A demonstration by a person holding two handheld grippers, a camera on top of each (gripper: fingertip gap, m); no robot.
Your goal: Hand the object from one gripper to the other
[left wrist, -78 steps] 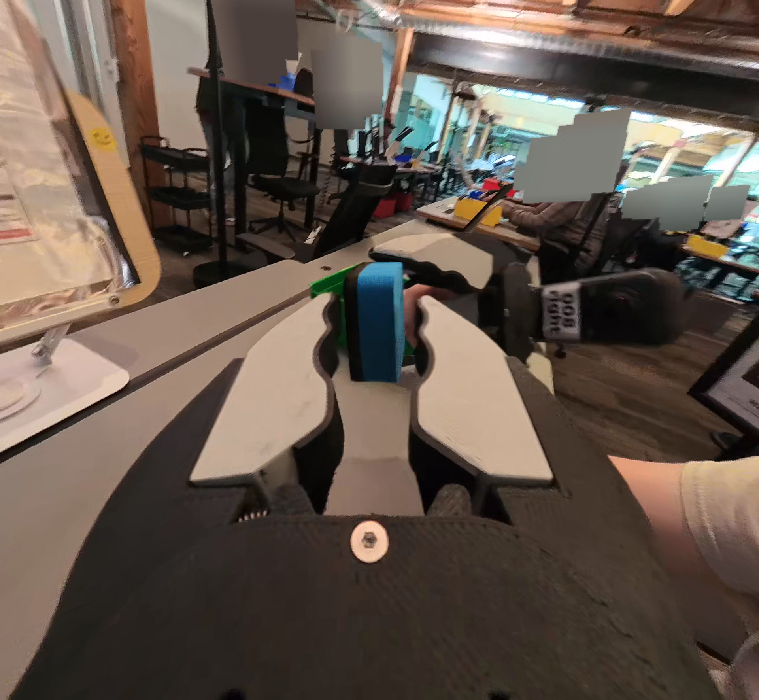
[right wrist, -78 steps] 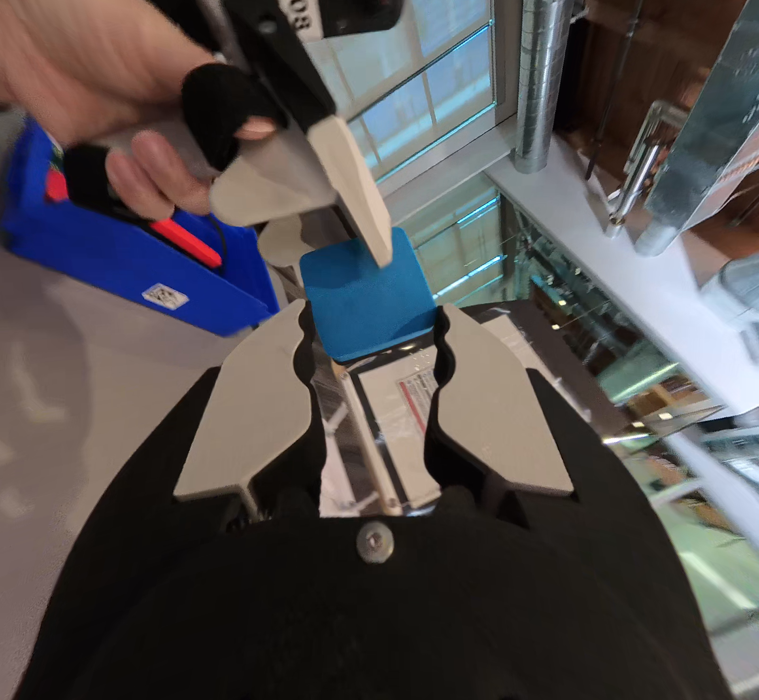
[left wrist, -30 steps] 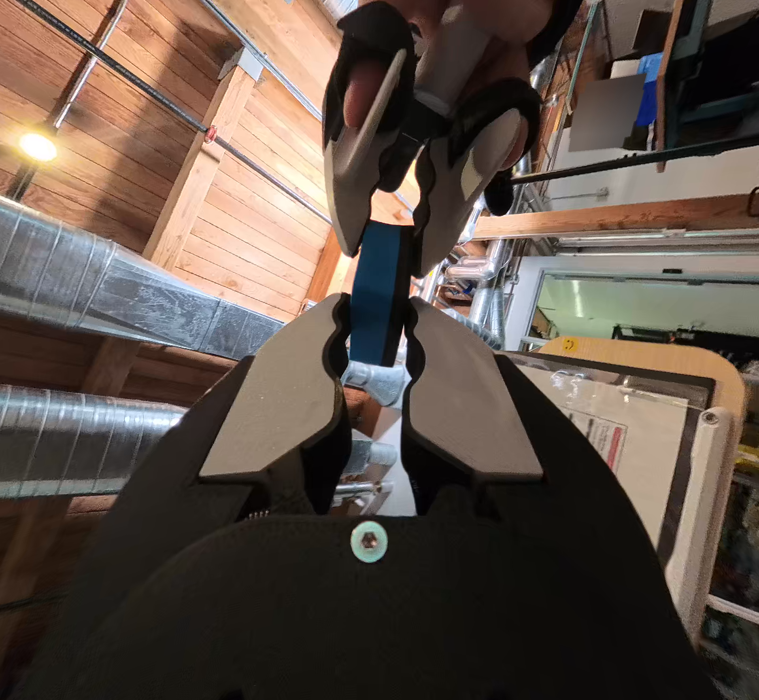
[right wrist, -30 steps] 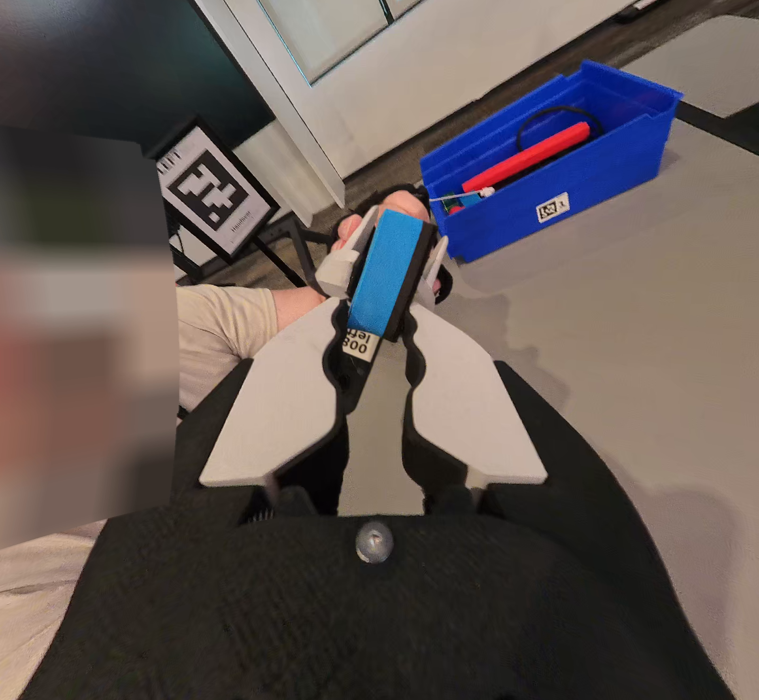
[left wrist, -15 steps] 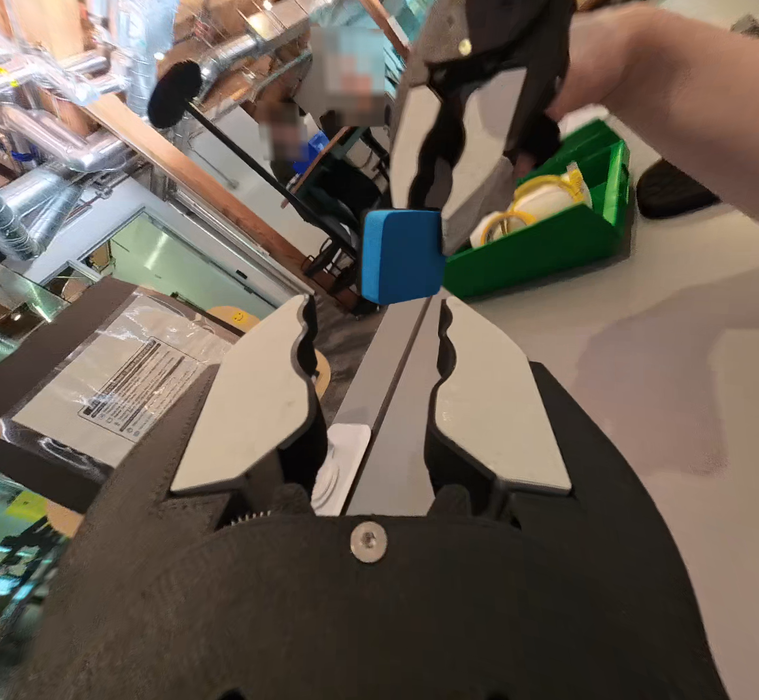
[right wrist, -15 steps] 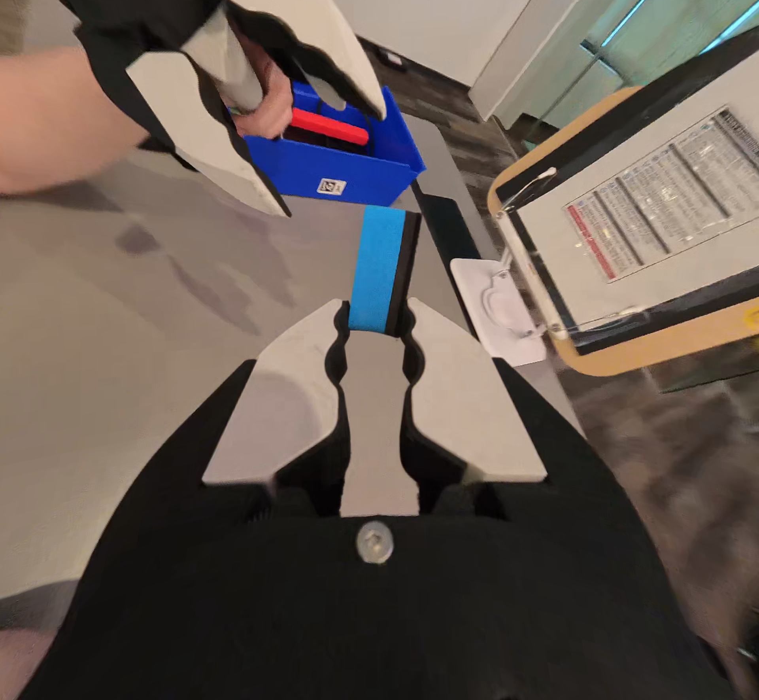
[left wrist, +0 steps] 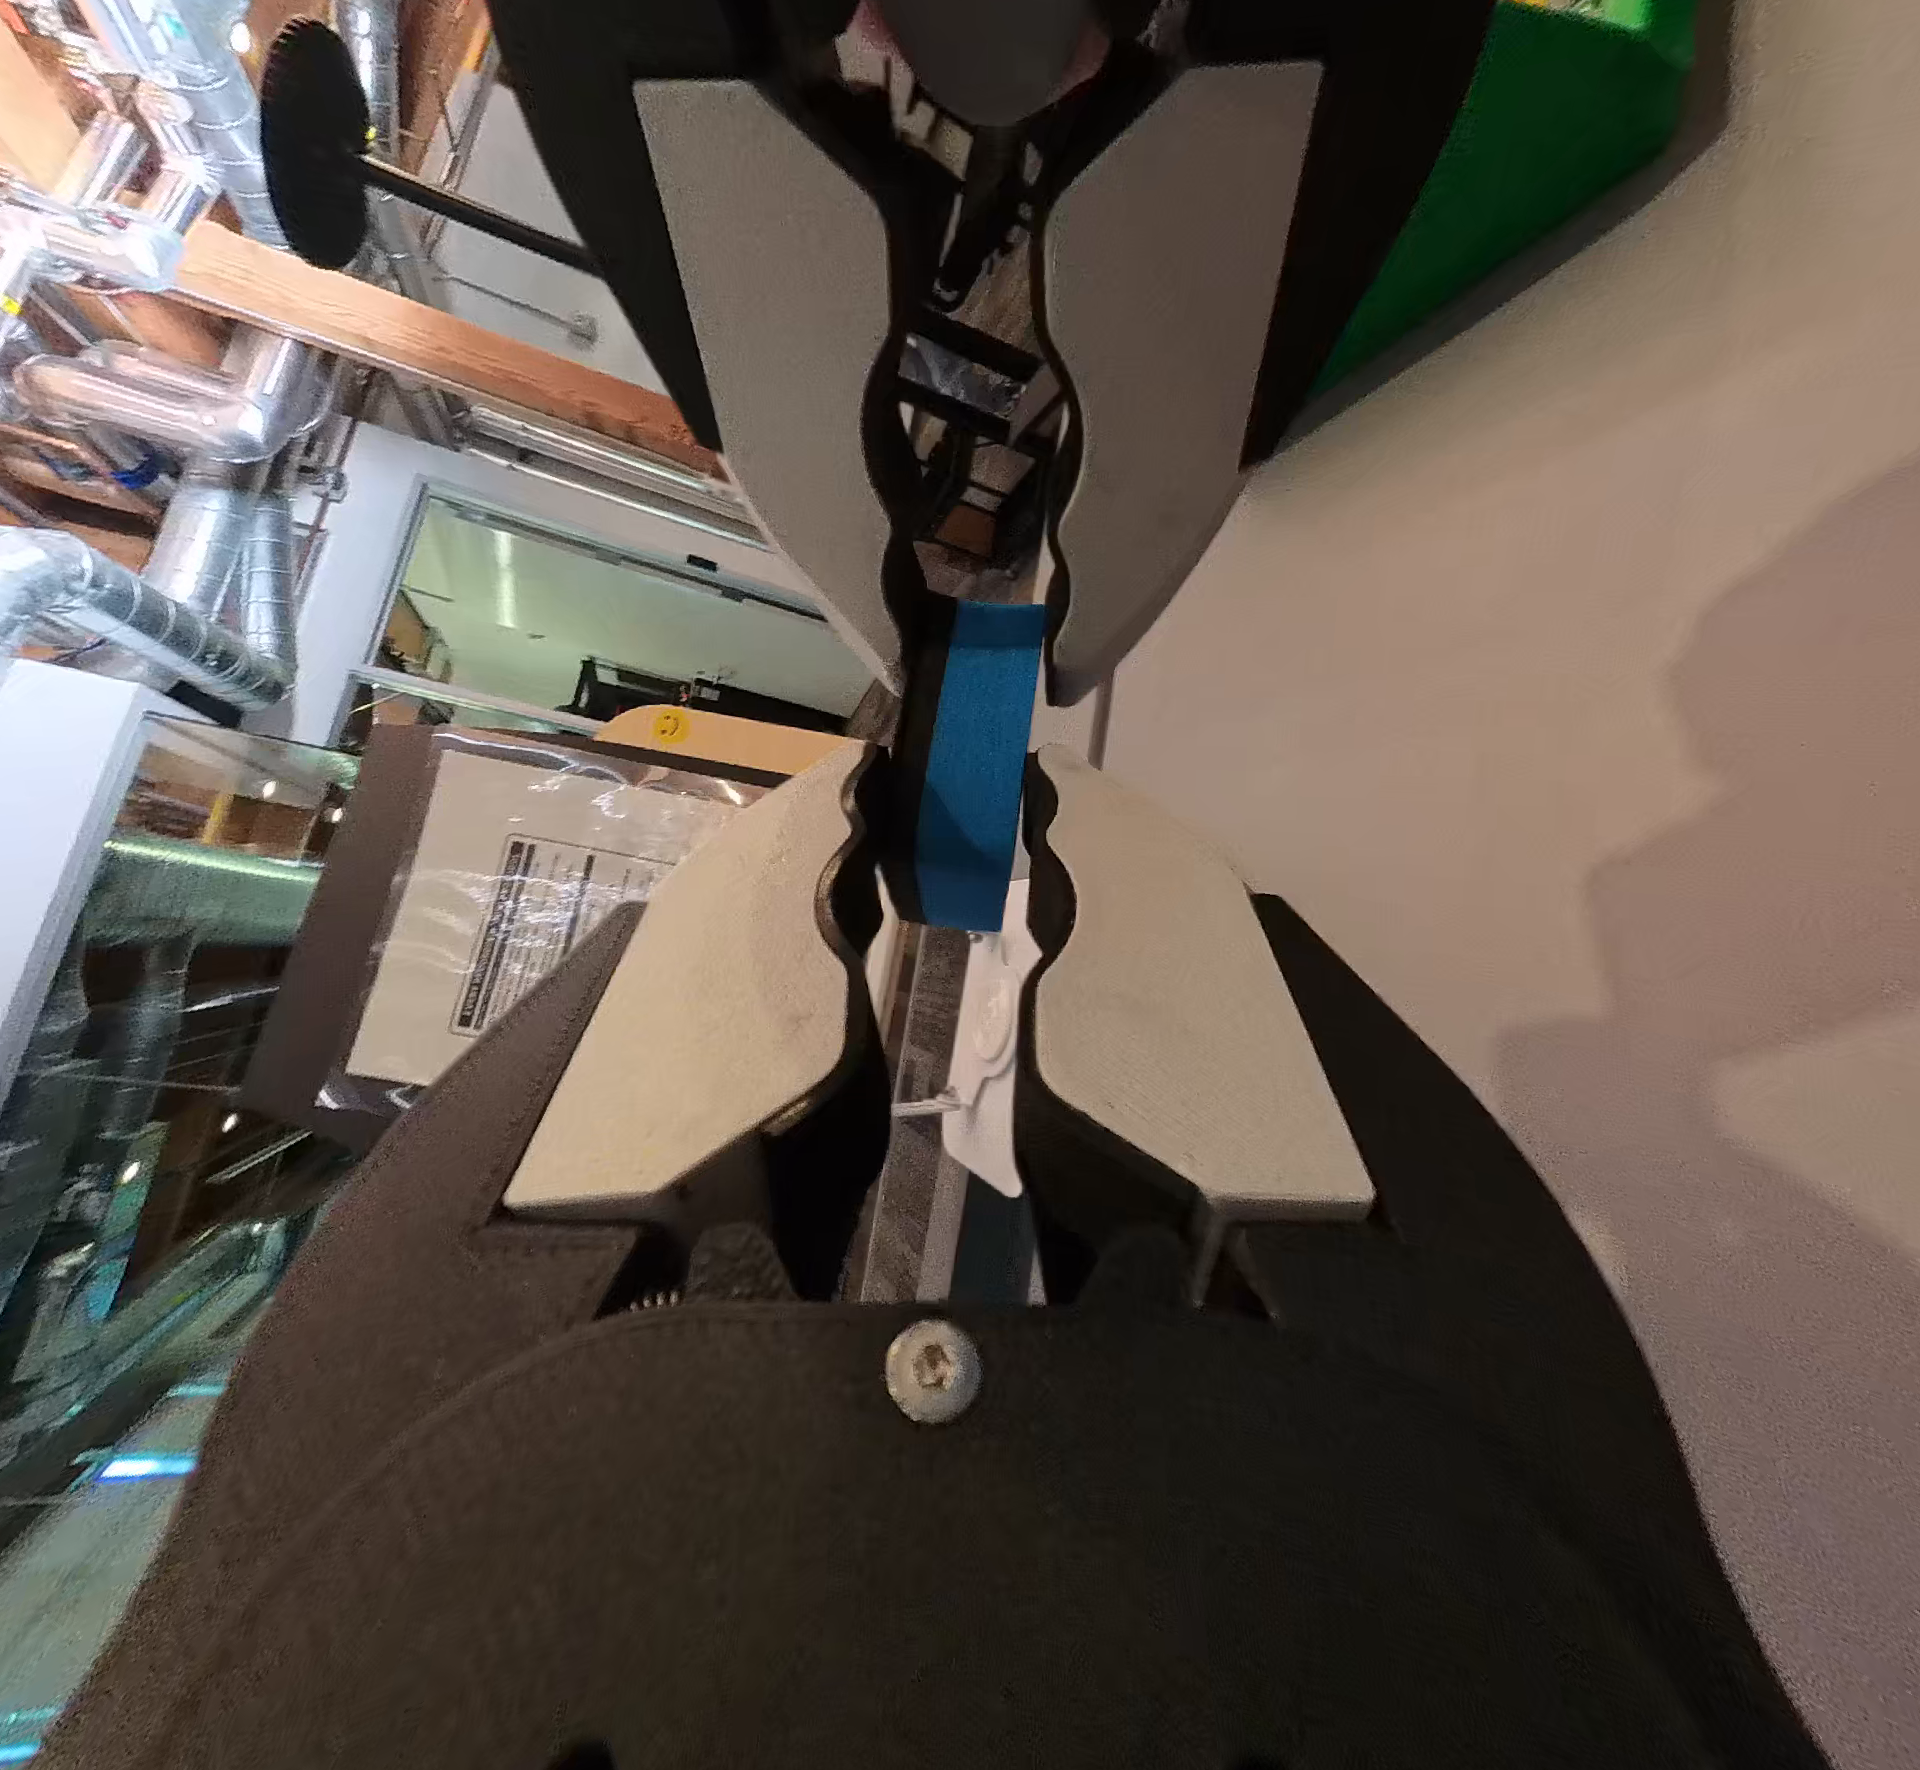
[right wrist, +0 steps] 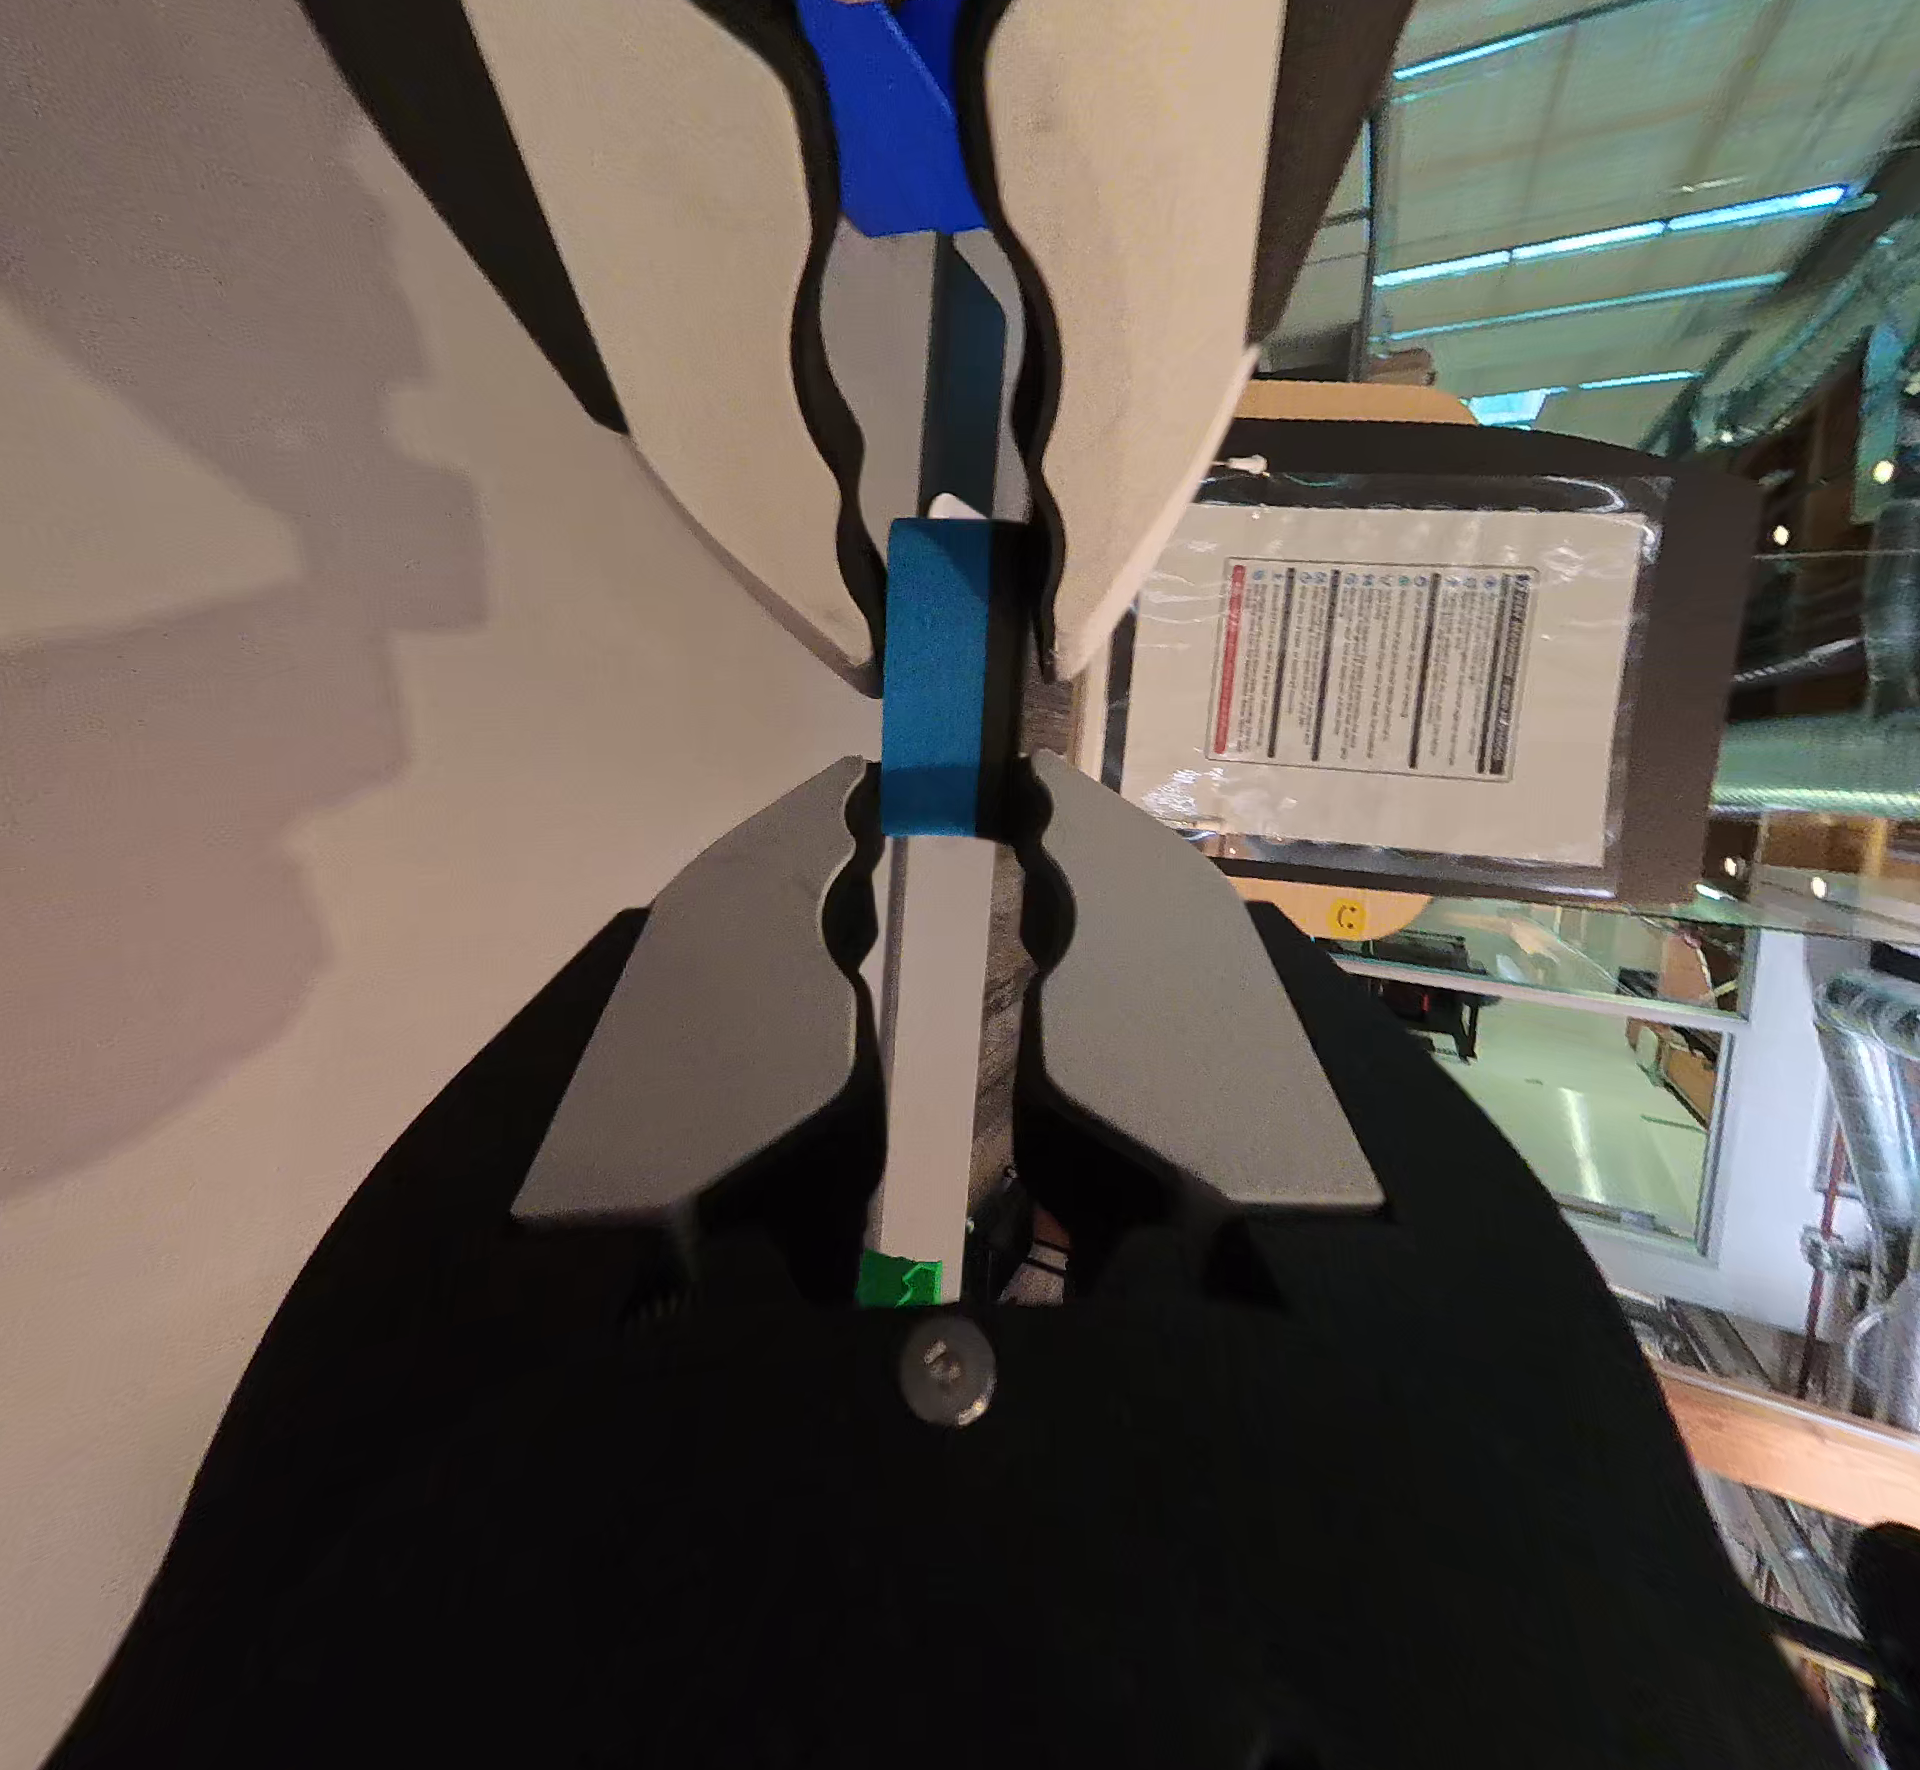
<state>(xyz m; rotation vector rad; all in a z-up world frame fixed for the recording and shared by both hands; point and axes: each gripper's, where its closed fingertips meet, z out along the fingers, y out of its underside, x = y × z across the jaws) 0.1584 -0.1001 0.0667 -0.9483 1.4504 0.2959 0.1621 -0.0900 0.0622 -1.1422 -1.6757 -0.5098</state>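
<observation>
Left wrist view: mounted behind own fingers, facing forward, rolled sideways; table (left wrist: 1507,681) fills right of frame. Right wrist view: same mount, facing the opposite way, table (right wrist: 260,577) at left. Both very near, tip to tip. Shared: blue block (left wrist: 971,764) (right wrist: 932,681) at centre, framed sheet (left wrist: 499,899) (right wrist: 1382,671).

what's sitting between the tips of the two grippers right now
A blue foam block with a black backing, spanning both pairs of fingertips. The left gripper and the right gripper face each other tip to tip, shown in both wrist views.
</observation>
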